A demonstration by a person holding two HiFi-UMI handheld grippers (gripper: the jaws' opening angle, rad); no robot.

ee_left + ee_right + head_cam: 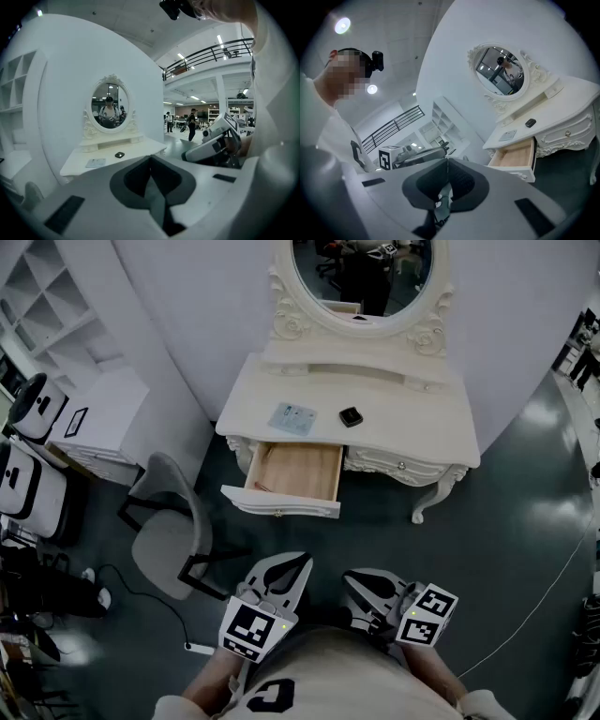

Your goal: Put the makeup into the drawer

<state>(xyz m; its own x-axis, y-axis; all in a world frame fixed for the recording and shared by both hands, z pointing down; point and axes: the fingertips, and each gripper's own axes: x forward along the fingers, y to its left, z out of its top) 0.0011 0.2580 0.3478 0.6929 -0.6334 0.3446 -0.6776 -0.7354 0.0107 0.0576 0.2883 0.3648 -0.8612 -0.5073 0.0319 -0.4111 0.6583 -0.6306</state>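
A white dressing table (pixel 412 418) stands ahead with an oval mirror. On its top lie a small black compact (pixel 351 416) (pixel 119 154) (pixel 530 123) and a flat pale blue packet (pixel 292 418) (pixel 95 162) (pixel 507 136). The left drawer (pixel 286 479) (pixel 516 157) is pulled out and its wooden inside shows bare. My left gripper (pixel 298 567) (pixel 150 159) and right gripper (pixel 354 579) (pixel 447 161) are both shut and hold nothing. They hang close to my body, well short of the table.
A grey office chair (pixel 169 540) stands left of the open drawer. White shelving (pixel 56 306) and low units line the left wall. A cable (pixel 553 587) runs over the dark floor at the right. People stand in the hall far behind.
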